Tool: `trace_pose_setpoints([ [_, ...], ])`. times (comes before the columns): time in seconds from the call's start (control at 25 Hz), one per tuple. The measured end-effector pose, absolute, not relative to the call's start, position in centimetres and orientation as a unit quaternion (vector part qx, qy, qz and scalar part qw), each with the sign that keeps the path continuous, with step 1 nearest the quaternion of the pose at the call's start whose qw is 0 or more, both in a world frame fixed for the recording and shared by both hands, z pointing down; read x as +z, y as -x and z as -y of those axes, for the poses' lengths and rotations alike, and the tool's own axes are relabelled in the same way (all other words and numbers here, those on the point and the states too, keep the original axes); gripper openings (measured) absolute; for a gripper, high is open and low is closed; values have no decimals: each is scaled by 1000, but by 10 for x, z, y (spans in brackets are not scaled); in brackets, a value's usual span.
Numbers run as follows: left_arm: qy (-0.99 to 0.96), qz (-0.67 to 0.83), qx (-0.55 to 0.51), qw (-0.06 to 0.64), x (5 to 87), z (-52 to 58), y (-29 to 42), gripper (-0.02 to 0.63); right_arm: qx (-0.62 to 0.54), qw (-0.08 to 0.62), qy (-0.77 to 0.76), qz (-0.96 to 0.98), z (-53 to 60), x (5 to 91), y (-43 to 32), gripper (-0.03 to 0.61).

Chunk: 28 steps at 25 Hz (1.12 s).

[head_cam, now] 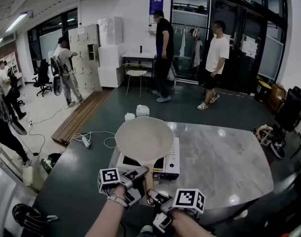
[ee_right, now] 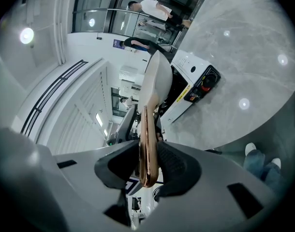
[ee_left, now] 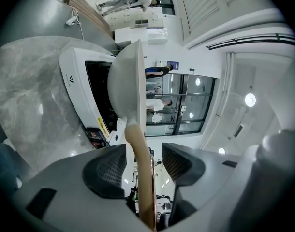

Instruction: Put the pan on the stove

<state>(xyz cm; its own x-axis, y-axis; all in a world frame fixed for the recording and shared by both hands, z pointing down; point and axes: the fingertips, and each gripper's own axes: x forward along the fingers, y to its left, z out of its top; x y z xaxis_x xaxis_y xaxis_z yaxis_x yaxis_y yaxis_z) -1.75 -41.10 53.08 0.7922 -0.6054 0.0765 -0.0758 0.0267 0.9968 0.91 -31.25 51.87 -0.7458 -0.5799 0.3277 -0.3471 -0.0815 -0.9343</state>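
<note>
Pan handle (ee_right: 147,129) gripped by right tool (ee_right: 147,164), loose inside left tool (ee_left: 144,159)

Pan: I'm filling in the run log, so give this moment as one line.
pan: over stove, contact unclear | right gripper: shut on handle | left gripper: open round handle

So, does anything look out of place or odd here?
Nothing spilled or damaged. One oddity: only the right gripper clamps the handle of the pan held over the stove; the left gripper is open around it.
</note>
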Motion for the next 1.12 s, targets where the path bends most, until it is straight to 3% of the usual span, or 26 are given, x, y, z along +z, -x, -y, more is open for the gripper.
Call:
trace_pose_setpoints([
  [0.32, -687, 265, -191, 649, 518, 408, 28, 305, -645, 128, 340, -672, 324, 504, -17, 285],
  [0.8, -702, 308, -200, 611, 489, 421, 64, 305, -591, 116, 357, -714, 359, 465, -55, 290],
  [1.0, -729, 338, -211, 556, 464, 429, 84, 262, -543, 154, 368, -739, 378, 430, -71, 287],
  [1.04, -736, 339, -218, 544, 458, 431, 86, 241, -536, 169, 366, -742, 383, 423, -75, 283],
  [1.12, -747, 337, -231, 525, 446, 434, 89, 214, -523, 196, 363, -746, 390, 412, -81, 215],
])
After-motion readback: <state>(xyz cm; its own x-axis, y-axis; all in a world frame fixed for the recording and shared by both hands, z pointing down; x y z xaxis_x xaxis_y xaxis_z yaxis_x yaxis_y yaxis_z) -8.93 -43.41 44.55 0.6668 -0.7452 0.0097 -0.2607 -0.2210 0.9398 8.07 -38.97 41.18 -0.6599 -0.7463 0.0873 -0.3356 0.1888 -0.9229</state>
